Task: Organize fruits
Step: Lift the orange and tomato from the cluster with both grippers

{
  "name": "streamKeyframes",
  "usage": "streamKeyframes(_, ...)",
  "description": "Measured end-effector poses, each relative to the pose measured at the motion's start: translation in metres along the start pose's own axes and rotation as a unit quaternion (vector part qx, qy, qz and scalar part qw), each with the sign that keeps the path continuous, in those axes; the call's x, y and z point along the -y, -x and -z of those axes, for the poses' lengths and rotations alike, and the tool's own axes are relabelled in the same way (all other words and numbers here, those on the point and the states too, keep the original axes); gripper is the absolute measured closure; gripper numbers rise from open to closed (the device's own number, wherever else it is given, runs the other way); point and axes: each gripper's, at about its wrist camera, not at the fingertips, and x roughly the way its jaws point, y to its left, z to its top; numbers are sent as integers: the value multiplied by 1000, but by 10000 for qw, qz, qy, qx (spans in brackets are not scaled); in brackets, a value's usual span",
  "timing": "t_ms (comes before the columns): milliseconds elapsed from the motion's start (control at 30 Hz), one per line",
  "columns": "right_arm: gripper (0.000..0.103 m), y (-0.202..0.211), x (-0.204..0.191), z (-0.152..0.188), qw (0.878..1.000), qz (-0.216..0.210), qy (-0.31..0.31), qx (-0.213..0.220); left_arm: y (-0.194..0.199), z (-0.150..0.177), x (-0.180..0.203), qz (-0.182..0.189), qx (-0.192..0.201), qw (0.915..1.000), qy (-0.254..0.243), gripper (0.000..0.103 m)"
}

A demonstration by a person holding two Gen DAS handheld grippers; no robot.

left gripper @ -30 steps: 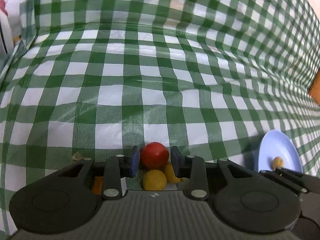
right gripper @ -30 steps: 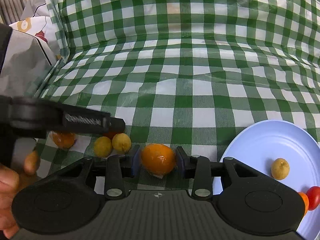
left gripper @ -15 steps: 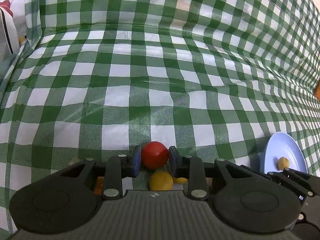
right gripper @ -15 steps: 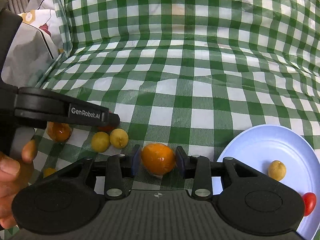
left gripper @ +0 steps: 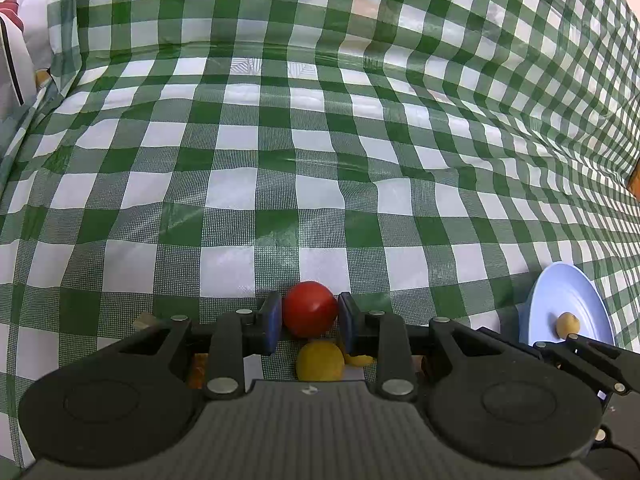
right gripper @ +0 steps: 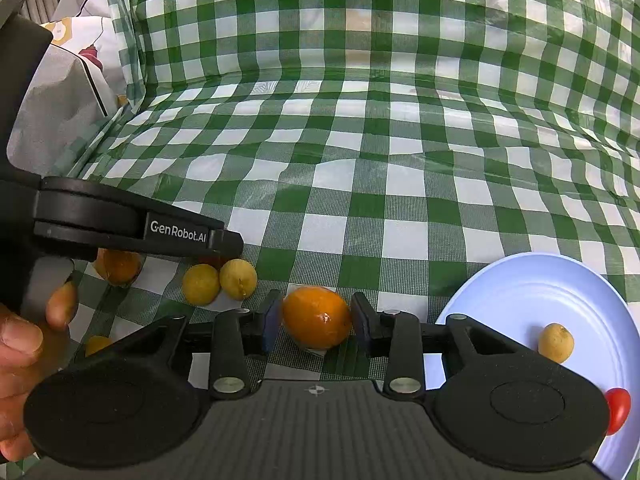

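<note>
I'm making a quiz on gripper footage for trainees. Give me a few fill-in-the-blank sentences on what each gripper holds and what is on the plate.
1. The left gripper is shut on a ____ tomato.
2. The right gripper is shut on an ____ fruit.
3. The plate is pale ____ and lies to the right of both grippers.
4. In the right wrist view, ____ yellow fruits lie side by side on the checked cloth.

Missing words: red; orange; blue; two

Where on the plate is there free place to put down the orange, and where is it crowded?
The plate is bare across its far and middle part. Its near right edge holds a yellow fruit and a tomato. The orange sits in the right claw, left of the plate.
</note>
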Motion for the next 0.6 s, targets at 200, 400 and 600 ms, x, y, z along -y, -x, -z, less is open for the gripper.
streamKeyframes(200,62,-1,0,0,10000,-17,-1,-25,0,0,0,1,1,10000,12,70)
streamKeyframes(400,61,-4,-2,2,9999,-36,79,-51,0,0,1,-2,3,10000,13,71)
streamKeyframes(600,63,-6,-6,3,9997,-5,248,-67,0,0,2,12,7,10000,15,71)
